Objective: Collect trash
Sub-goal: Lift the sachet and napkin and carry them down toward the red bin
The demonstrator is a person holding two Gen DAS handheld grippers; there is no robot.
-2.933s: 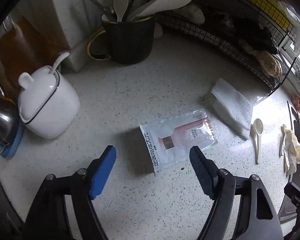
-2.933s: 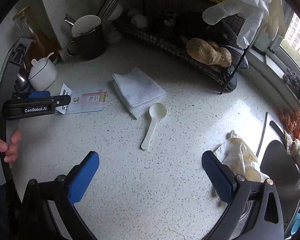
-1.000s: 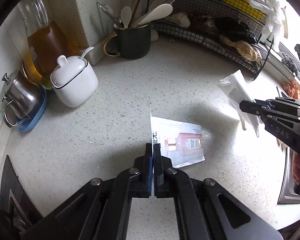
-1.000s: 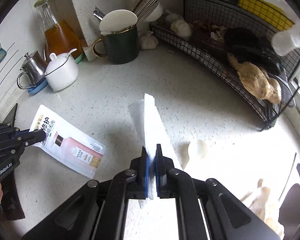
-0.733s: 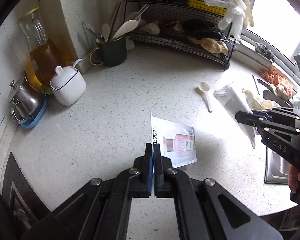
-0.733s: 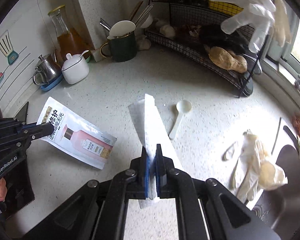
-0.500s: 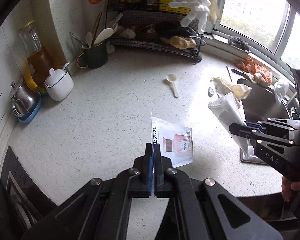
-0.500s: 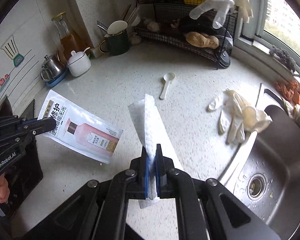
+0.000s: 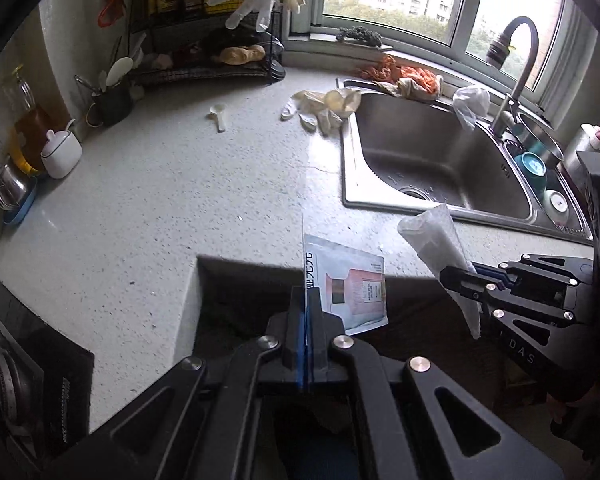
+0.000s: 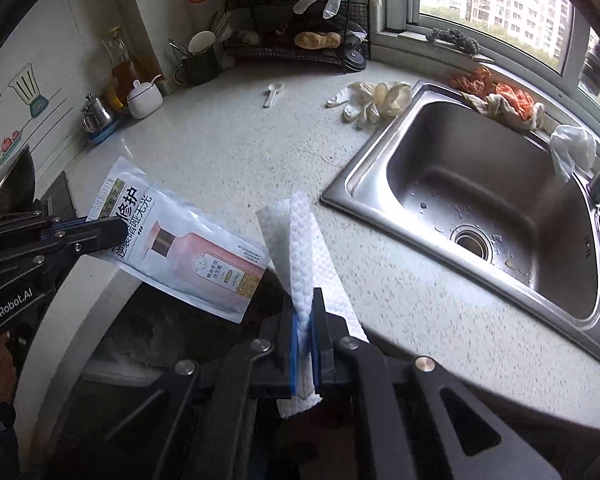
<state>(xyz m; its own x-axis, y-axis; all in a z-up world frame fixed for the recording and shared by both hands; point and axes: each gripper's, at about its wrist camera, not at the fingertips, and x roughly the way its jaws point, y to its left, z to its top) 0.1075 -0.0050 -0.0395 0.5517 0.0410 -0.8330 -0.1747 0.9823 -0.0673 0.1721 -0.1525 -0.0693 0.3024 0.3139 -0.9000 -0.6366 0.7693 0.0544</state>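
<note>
Right wrist view: right gripper (image 10: 305, 344) pinches paper towel (image 10: 302, 240); left gripper (image 9: 307, 338) pinches pouch (image 9: 350, 284) edge. Thin grips may slip, dropping trash.

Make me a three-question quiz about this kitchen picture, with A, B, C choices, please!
1. Where is the white spoon?
A. in the sink
B. on the counter
C. in the wire rack

2. What colour is the bottle drawn on the packet?
A. pink
B. green
C. blue

3. What is the right tool doing?
A. standing open
B. pinching a paper towel
C. holding a cup

Answers: 1 B, it lies on the speckled counter near the rubber gloves. 2 A, the printed bottle is pink. 3 B, its pads are shut on the towel's fold.
</note>
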